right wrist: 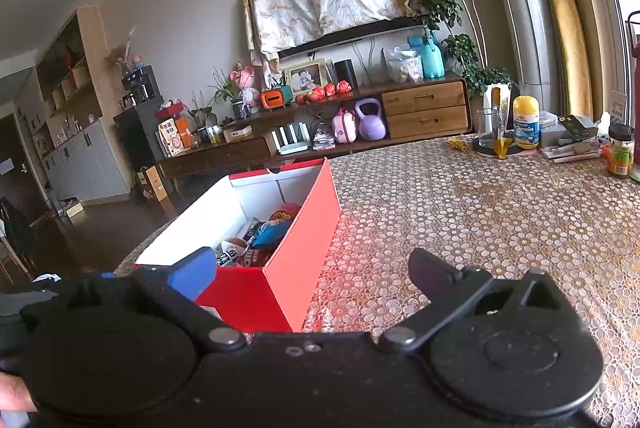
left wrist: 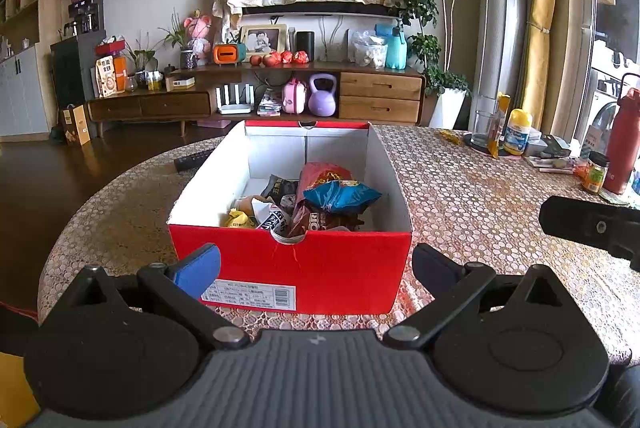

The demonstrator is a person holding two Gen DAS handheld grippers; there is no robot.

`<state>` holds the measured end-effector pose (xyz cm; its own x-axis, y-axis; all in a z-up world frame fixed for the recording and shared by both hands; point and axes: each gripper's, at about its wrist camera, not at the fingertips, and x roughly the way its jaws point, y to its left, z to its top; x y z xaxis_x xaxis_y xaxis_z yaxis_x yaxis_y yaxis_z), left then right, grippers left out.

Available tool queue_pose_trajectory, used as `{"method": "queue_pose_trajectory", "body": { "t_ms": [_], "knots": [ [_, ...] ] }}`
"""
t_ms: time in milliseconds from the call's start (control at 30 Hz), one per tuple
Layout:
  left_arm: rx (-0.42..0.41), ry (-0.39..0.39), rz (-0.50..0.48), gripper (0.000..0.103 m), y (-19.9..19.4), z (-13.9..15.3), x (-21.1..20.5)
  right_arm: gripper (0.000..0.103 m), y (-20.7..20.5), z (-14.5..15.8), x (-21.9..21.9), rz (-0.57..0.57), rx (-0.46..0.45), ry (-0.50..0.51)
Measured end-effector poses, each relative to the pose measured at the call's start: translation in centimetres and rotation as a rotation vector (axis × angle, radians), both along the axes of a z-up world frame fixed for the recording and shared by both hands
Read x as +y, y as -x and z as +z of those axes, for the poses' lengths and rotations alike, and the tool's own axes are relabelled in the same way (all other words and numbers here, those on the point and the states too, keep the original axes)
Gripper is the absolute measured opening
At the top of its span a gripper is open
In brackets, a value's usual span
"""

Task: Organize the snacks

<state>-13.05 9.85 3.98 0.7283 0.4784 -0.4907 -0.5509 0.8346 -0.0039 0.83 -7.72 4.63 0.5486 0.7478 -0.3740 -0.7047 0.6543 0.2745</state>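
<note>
Lace-covered round table [left wrist: 460, 188]: red cardboard shoebox [left wrist: 320, 264] of snack packets [left wrist: 340, 194] at 12 o'clock of left gripper [left wrist: 316, 268], nearer; both grippers wide open, empty.

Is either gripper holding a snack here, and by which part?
Nothing is held. Left gripper and right gripper are both open and empty; the snacks lie in the red box.

Open red box [left wrist: 332, 268] on table, snack packets [left wrist: 320, 200] heaped inside
</note>
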Motion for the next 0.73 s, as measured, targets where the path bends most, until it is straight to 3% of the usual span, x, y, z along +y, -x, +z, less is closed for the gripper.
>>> {"method": "queue_pose_trajectory", "body": {
  "t_ms": [733],
  "knots": [
    [-0.018, -0.015, -0.005, 0.103, 0.48, 0.06, 0.16, 0.103, -0.27, -0.23, -0.25, -0.008, 0.005, 0.0]
  ]
}}
